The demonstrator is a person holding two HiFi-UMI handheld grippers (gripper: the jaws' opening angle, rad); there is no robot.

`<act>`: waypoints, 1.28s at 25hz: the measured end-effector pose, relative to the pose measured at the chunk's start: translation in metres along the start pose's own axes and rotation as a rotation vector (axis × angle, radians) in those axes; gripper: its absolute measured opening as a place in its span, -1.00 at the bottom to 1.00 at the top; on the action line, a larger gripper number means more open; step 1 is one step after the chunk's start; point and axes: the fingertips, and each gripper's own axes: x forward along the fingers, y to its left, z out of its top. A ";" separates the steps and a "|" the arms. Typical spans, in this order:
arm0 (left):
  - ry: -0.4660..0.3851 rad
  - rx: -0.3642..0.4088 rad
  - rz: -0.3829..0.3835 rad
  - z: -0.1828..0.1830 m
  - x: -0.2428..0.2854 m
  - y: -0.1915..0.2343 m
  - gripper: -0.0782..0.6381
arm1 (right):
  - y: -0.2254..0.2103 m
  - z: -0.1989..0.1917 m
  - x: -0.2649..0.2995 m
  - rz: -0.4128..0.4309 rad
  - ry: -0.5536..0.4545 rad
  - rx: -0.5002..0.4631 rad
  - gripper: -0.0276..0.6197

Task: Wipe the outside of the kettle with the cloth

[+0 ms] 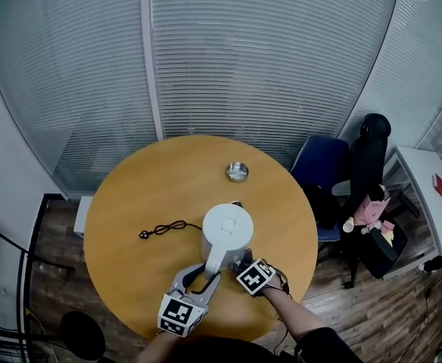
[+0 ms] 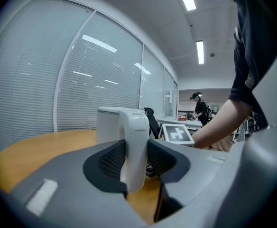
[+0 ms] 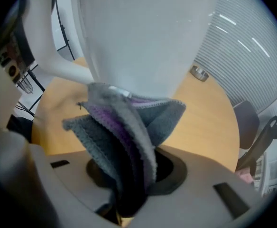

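A white kettle (image 1: 226, 233) stands near the front middle of the round wooden table (image 1: 130, 195). My left gripper (image 1: 203, 277) is shut on the kettle's handle (image 2: 134, 146), its dark pads pressing both sides of the handle. My right gripper (image 1: 243, 264) points steeply down at the kettle's near right side, shut on a folded grey and purple cloth (image 3: 124, 132). The cloth's top edge presses against the lower part of the kettle's body (image 3: 143, 37).
A small metal bowl (image 1: 237, 172) sits at the table's far side. A black cord with plug (image 1: 163, 229) lies left of the kettle. A blue chair (image 1: 323, 169) and a black chair (image 1: 366, 165) stand to the right. Glass walls with blinds lie behind.
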 end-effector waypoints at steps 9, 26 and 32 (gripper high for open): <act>-0.016 -0.030 0.013 0.003 -0.002 0.002 -0.35 | -0.055 0.017 -0.092 -0.112 -0.265 0.075 -0.57; -0.016 -0.040 0.015 0.001 -0.002 0.002 -0.35 | -0.085 0.079 -0.107 -0.350 -0.223 -0.525 -0.57; -0.020 -0.051 0.009 0.002 -0.004 0.002 -0.35 | -0.075 0.057 -0.048 -0.279 -0.091 -0.529 -0.57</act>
